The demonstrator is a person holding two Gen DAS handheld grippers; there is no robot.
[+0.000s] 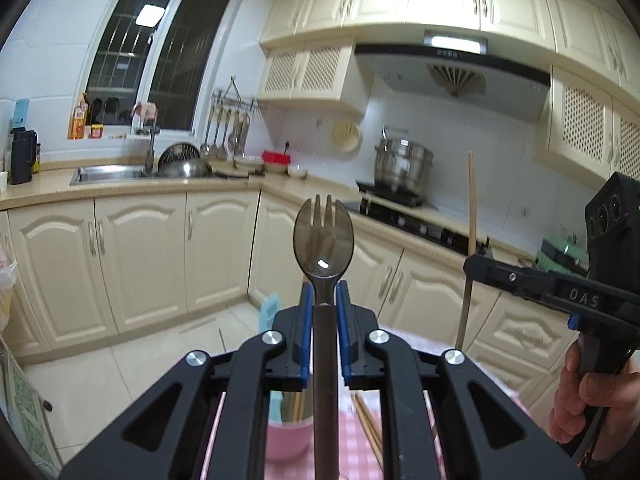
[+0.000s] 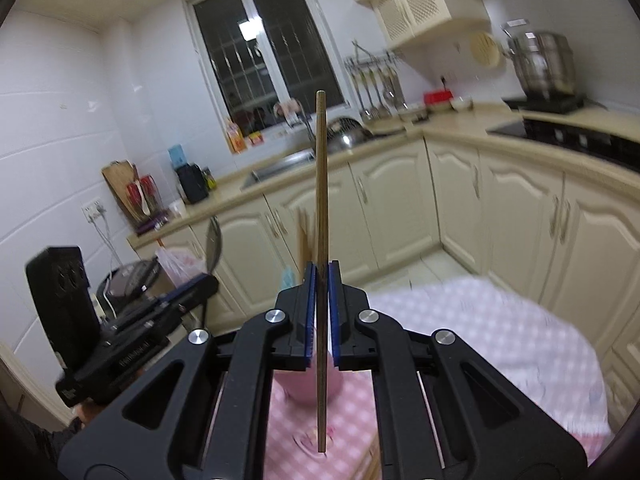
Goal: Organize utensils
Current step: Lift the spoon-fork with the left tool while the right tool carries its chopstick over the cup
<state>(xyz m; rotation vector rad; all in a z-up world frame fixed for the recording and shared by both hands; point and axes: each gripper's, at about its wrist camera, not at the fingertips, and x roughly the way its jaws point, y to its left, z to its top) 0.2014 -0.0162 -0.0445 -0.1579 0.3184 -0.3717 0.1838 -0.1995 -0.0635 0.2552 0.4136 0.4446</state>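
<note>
Between the left gripper's clamped pads stands a spork; the right gripper pinches 1 chopstick.

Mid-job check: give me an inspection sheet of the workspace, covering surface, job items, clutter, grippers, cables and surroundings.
Surface: table under a pink checked cloth.
Job's things: spork in the left gripper; wooden chopstick in the right gripper; pink cup on the cloth holds more chopsticks.
Clutter: loose chopsticks on the cloth beside the cup.
Grippers: both shut on their utensils, raised above the table.
Cables: white cords at a wall socket, away from the table.
Surroundings: kitchen with sink, stove and steel pot.
</note>
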